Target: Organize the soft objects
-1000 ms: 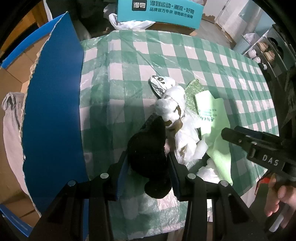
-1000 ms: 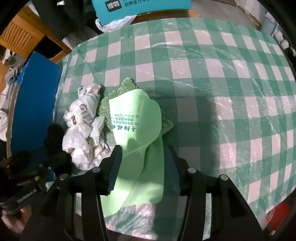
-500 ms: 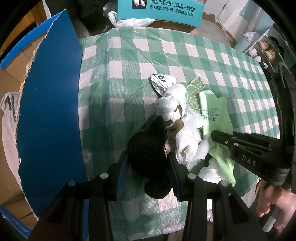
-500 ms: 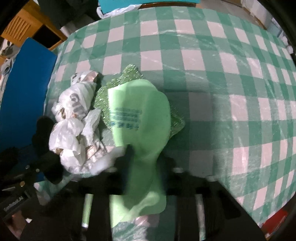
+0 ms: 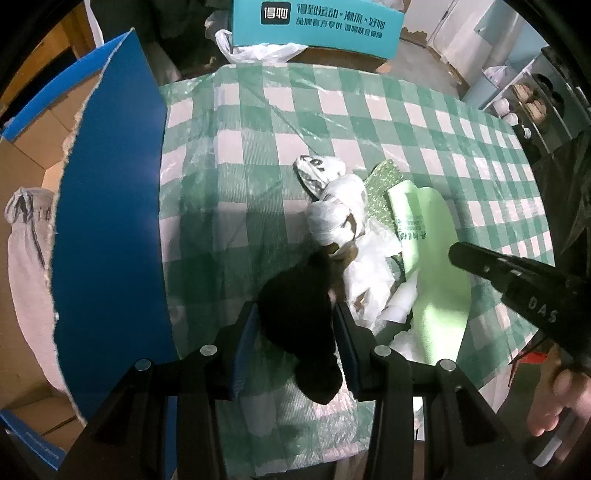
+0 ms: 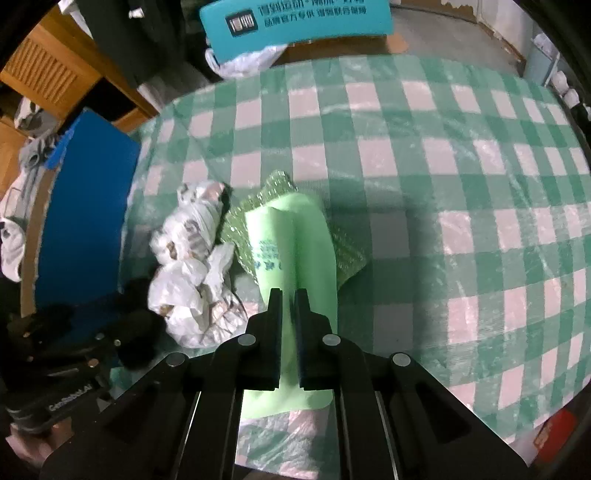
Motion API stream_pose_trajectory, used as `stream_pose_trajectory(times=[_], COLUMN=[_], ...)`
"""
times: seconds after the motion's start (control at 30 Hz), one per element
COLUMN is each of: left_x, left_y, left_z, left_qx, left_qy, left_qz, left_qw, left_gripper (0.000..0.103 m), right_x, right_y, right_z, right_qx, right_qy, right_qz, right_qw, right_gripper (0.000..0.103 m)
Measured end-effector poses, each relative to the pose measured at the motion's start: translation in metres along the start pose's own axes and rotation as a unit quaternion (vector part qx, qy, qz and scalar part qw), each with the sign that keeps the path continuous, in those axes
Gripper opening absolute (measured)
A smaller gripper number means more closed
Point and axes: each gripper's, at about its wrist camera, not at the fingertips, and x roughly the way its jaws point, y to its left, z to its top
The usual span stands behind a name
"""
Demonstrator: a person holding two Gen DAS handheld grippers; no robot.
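My left gripper [image 5: 295, 321] is shut on a black soft lump [image 5: 299, 317], held just above the table near its left side. Beside it lie crumpled white plastic bags [image 5: 343, 221] [image 6: 192, 266]. My right gripper [image 6: 288, 299] is shut on a light green cloth with printed text [image 6: 291, 236] [image 5: 432, 266], pinching a fold that rises into a ridge between the pads. Under the cloth lies a glittery green scrub pad [image 6: 347, 254] [image 5: 384, 184]. The right gripper's black body [image 5: 517, 284] enters the left wrist view from the right.
A green-and-white checked tablecloth under clear plastic [image 6: 424, 166] covers the table. A blue board [image 5: 107, 221] stands along its left edge, with cardboard boxes behind. A teal printed box [image 5: 317, 22] and a white bag sit beyond the far edge. A hand [image 5: 554, 402] holds the right gripper.
My right gripper has gone from open around the green cloth to shut on it and has lifted slightly, pulling the cloth into a ridge. The left gripper and the black lump have stayed put.
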Motion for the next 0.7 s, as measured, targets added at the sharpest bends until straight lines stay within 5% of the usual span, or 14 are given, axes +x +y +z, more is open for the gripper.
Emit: stream_pose_trajectory(times=[0.2, 0.47, 0.7], left_x=[-0.002, 0.001, 0.009], left_y=[-0.003, -0.002, -0.002], left_z=[-0.001, -0.001, -0.004], left_qx=[0.005, 0.001, -0.014], left_qy=[-0.002, 0.0, 0.013], left_qz=[-0.001, -0.001, -0.003], left_qw=[1.0, 1.0, 0.9998], left_gripper=[0.042, 0.043, 0.058], right_x=[-0.003, 0.014, 0.024], right_y=[-0.005, -0.012, -0.018], right_z=[-0.002, -0.007, -0.009], right_qx=[0.012, 0.024, 0.033], right_qy=[0.008, 0.035, 0.044], right_qz=[0.01, 0.001, -0.008], right_qw=[1.0, 0.999, 0.998], right_gripper=[0.009, 0.039, 0.044])
